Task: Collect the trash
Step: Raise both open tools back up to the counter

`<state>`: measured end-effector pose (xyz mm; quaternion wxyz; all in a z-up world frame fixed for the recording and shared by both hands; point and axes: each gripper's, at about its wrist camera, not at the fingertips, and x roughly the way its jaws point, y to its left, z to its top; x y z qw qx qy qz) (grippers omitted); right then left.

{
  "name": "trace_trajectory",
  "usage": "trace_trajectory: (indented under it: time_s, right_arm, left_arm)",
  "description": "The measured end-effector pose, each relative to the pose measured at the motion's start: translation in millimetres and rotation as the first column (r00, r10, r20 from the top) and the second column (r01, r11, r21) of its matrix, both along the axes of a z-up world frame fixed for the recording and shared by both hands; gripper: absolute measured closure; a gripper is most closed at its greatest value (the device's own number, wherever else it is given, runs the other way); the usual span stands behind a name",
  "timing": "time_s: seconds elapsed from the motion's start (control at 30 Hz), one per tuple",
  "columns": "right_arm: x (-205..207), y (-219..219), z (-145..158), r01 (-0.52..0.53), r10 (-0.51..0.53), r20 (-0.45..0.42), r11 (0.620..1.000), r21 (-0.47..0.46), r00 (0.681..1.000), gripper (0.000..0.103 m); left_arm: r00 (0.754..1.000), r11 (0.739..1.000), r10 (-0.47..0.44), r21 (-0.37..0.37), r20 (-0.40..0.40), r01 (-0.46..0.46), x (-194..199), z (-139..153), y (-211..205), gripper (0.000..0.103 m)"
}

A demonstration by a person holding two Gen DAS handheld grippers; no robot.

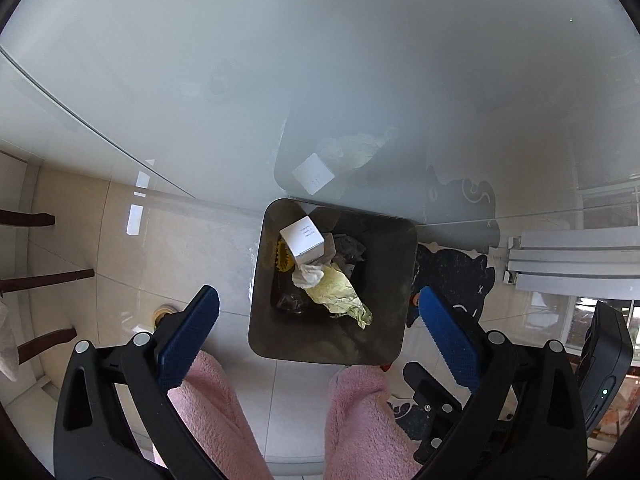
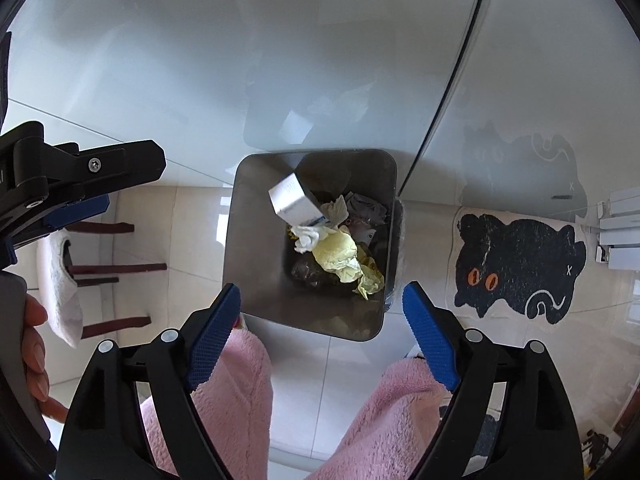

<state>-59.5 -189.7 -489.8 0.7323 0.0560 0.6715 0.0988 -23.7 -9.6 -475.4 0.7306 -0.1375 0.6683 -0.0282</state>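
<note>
Yellow tissue [image 2: 339, 255] and a white box [image 2: 291, 199] are being held inside the bin [image 2: 240, 240], seemingly floor-standing; both tongs [image 1: 318, 322] [image 2: 322, 322] are being kept spread, empty.

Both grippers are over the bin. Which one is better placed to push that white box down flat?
Probably right: the right gripper is open, empty, above the bin and white box. The left gripper looks nearly as good.

The floor [image 2: 192, 216] was of pale glossy tiles. On it stood a dark square trash bin [image 2: 256, 280], right against the white glossy cabinet front [image 2: 160, 60]. To the right of the bin a cat-shaped mat [image 2: 520, 264] lay flat on the tiles, near but apart from it. To the left of the bin dark wooden chair legs [image 2: 120, 268] stood on the floor.
</note>
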Motion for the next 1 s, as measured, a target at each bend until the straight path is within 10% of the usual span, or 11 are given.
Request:
trace_trajectory:
  time_s: [0.57, 1.0]
  right_arm:
    - [-15, -22, 140, -0.130, 0.121, 0.175, 0.991, 0.042, 0.977, 0.019]
    - [-9, -40, 322, -0.171, 0.072, 0.534, 0.976, 0.138, 0.842, 0.018]
  left_arm:
    - [0.984, 0.998, -0.056, 0.052, 0.169, 0.047, -29, 132, 11, 0.008]
    - [0.868, 0.992, -0.120, 0.035, 0.482, 0.118, -20, 304, 15, 0.008]
